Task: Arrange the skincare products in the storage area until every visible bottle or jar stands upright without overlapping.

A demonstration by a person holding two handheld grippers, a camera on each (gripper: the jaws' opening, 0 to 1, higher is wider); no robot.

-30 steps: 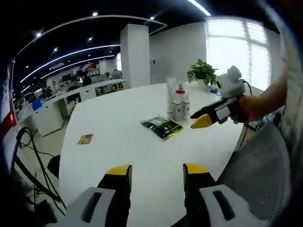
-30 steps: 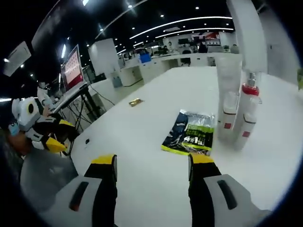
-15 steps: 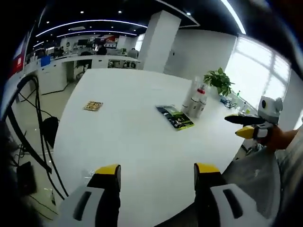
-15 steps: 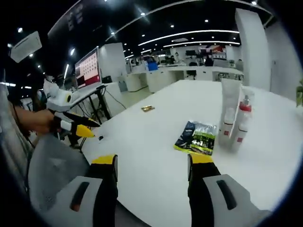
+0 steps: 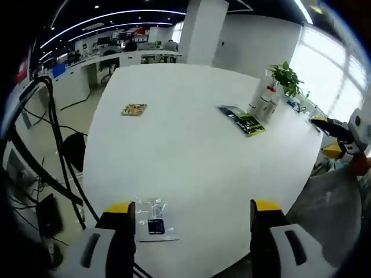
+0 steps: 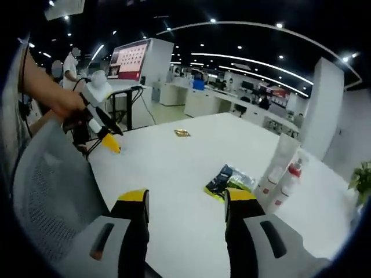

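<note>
The skincare bottles [image 5: 264, 101] stand upright in a tight cluster at the table's far right, next to a green and black pouch [image 5: 242, 120] lying flat. From the other side the cluster is a tall white tube [image 6: 279, 164] and a red-capped bottle [image 6: 289, 184], with the pouch [image 6: 228, 180] in front of them. My left gripper [image 5: 192, 208] is open over the near table edge, nothing between its jaws. My right gripper [image 6: 185, 197] is open too, held back from the table. A hand holds the left gripper [image 6: 99, 125] at the far left.
A clear sachet [image 5: 152, 220] lies at the near edge of the white table [image 5: 185, 156]. A small tan packet [image 5: 134, 109] lies mid-left. A potted plant [image 5: 287, 76] stands behind the bottles. A grey mesh chair back [image 6: 52, 197] is close at the left. The right gripper [image 5: 339, 139] is beyond the table's right edge.
Both grippers have drawn back from the bottles and pouch, which look smaller and farther now. The right gripper has left the table's middle. The sachet has come into the left gripper view.
</note>
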